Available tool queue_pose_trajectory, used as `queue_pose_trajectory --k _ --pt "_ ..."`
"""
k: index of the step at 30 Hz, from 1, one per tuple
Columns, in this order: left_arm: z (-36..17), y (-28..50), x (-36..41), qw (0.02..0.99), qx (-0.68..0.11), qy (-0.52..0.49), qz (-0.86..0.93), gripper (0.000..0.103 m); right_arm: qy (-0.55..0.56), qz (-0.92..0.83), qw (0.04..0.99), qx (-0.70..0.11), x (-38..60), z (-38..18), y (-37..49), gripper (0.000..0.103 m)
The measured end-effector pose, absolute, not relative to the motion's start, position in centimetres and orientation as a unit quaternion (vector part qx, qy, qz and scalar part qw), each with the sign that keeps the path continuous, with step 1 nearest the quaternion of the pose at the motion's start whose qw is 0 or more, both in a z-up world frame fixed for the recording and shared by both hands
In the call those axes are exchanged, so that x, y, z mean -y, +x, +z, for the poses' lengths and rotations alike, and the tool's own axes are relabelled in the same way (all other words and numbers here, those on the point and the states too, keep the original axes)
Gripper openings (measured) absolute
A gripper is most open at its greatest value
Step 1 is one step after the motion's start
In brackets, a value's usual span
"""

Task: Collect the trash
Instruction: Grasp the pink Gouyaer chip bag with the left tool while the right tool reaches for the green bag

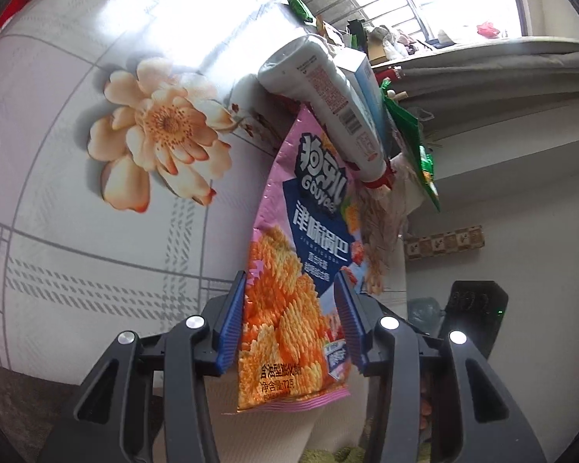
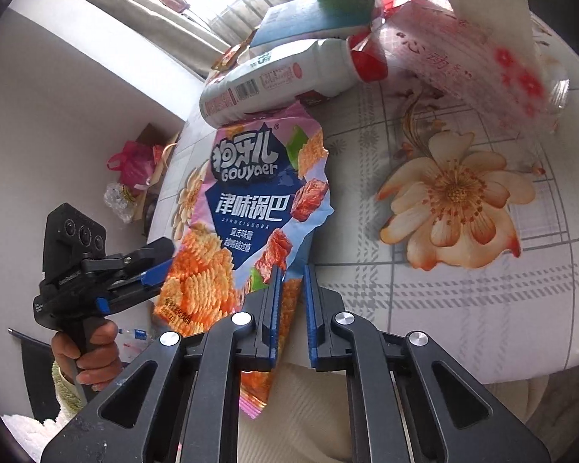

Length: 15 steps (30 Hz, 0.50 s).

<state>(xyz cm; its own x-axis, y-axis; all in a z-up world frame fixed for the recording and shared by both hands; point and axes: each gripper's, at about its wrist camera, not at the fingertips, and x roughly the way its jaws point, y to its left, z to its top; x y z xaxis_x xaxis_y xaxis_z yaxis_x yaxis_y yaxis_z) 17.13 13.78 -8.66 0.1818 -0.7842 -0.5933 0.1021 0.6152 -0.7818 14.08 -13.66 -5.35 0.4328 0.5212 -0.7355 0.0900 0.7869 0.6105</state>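
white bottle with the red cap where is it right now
The white bottle lies on its side on the floral tablecloth, just beyond the top edge of the pink snack bag, with a blue box right behind it.

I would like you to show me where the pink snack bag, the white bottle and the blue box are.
pink snack bag [image 2: 247,208]: right wrist view, on the blue label panel.
white bottle [image 2: 274,77]: right wrist view, on the middle of its body.
blue box [image 2: 316,19]: right wrist view, on its broad blue face.
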Motion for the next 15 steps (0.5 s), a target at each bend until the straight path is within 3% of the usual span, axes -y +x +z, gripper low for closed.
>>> queue_pose_trajectory --k 3,7,12,14,15 --pt "-8.3 16.7 -13.4 0.696 -0.558 -0.314 -0.325 0.037 0.303 0.141 0.788 -0.516 14.1 -5.5 13.6 0.001" --pt "-7.6 15.7 -12.3 0.738 -0.553 -0.245 -0.299 0.012 0.304 0.138 0.790 -0.514 14.8 -5.4 12.9 0.001" --pt "-6.4 14.5 -10.8 0.776 -0.528 -0.183 -0.292 0.007 0.315 0.123 0.805 -0.487 17.5 -4.1 11.3 0.005" --pt "-6.4 14.5 -10.4 0.789 -0.520 -0.161 -0.285 0.006 0.319 0.103 0.819 -0.466 19.5 -3.3 10.5 0.009" --pt "-6.3 14.3 -10.2 0.795 -0.517 -0.150 -0.280 0.006 0.322 0.092 0.823 -0.458 20.4 -3.1 10.2 0.017"
